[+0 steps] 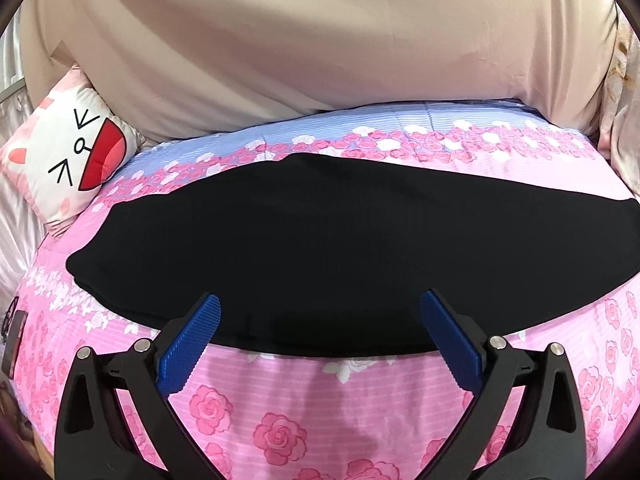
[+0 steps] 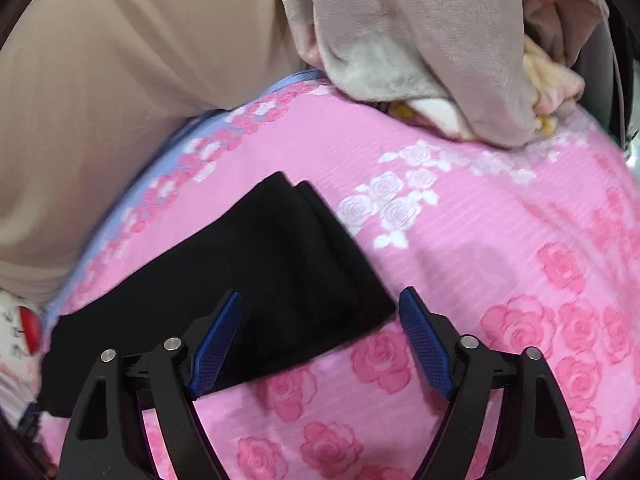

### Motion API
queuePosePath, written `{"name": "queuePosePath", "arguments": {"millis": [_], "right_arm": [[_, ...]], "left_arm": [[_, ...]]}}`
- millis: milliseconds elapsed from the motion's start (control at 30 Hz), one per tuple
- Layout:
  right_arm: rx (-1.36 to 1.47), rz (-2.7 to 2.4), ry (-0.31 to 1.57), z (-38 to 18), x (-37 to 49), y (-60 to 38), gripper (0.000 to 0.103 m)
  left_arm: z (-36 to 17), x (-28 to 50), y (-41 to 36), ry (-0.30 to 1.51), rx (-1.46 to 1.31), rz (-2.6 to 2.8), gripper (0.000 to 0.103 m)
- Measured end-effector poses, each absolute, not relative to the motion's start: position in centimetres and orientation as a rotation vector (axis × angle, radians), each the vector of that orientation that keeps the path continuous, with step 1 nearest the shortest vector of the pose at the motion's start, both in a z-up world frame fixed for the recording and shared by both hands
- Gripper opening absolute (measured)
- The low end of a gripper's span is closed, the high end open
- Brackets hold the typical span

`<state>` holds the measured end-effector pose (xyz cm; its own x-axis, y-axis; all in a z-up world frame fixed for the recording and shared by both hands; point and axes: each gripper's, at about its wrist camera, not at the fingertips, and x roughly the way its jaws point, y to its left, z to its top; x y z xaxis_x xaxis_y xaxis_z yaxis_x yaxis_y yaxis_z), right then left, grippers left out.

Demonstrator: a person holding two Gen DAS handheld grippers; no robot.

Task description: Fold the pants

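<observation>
In the left wrist view the black pants [image 1: 320, 248] lie flat on the bed [image 1: 304, 400], folded lengthwise into one long band that runs from left to right across a pink rose-print sheet. The near edge of the band shows stacked layers. The left tongs [image 1: 320, 312] are spread wide and hold nothing; both blue pads [image 1: 188, 348] sit over the near edge of the pants, and whether they touch the cloth cannot be told. Behind the pants the sheet turns to a blue stripe, and beyond that a beige cover [image 1: 320, 48] fills the background. A white cushion [image 1: 68, 160] with a cartoon face and a red mouth leans at the left, well apart from the pants. In the right wrist view one end of the pants [image 2: 248, 280] lies on the same sheet [image 2: 500, 240], with two layered corners at the far tip. The right tongs [image 2: 320, 308] are also wide and empty; the left pad [image 2: 216, 348] overlaps the black cloth, while the right pad lies over bare pink sheet just beside the pants' corner. A grey-beige fleece blanket [image 2: 420, 40] is heaped at the far right, well apart from the pants, with the beige cover at the left.
</observation>
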<state>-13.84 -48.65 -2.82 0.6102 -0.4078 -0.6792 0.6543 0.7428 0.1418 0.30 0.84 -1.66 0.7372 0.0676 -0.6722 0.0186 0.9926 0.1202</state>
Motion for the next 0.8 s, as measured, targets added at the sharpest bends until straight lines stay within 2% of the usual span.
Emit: {"name": "queuePosePath", "arguments": {"millis": [100,133,167,200,233,400,433,467,600,733,800], "right_arm": [[0.309,-0.692,0.626,-1.2,-14.6,-47.7,0.071],[0.306,-0.67,0.626,-0.9,-14.7,-47.6,0.062],[0.301,-0.628,0.645,-0.9,-14.3,-47.4,0.048],[0.291,-0.597,0.681,-1.1,-13.6,-47.3,0.044],[0.277,-0.597,0.713,-1.6,-12.9,-47.4,0.041],[0.221,-0.607,0.75,-2.7,-11.0,-47.8,0.042],[0.21,-0.601,0.748,-2.6,-10.7,-47.8,0.016],[0.197,-0.599,0.754,-2.5,-10.4,-47.9,0.007],[0.109,-0.65,0.711,-0.4,-11.0,-46.9,0.005],[0.157,-0.672,0.697,0.3,-12.4,-49.4,0.005],[0.168,-0.64,0.751,-1.9,-11.9,-50.2,0.012]], "left_arm": [[-1.3,0.1,1.7,0.73,0.117,0.057,0.098],[-1.3,0.2,2.0,0.73,0.116,0.067,0.098],[-1.5,0.4,2.3,0.736,0.112,0.078,0.098],[-1.6,0.6,2.4,0.742,0.108,0.081,0.098],[-1.9,0.9,2.4,0.753,0.102,0.082,0.098],[-1.9,1.2,1.2,0.763,0.099,0.048,0.098],[-1.7,1.0,0.7,0.754,0.112,0.042,0.098],[-1.6,0.9,0.3,0.745,0.128,0.038,0.098],[-1.3,0.8,-0.8,0.736,0.161,0.035,0.098],[-1.3,1.0,-1.0,0.735,0.162,0.041,0.098],[-1.6,1.2,-1.1,0.747,0.159,0.041,0.098]]}}
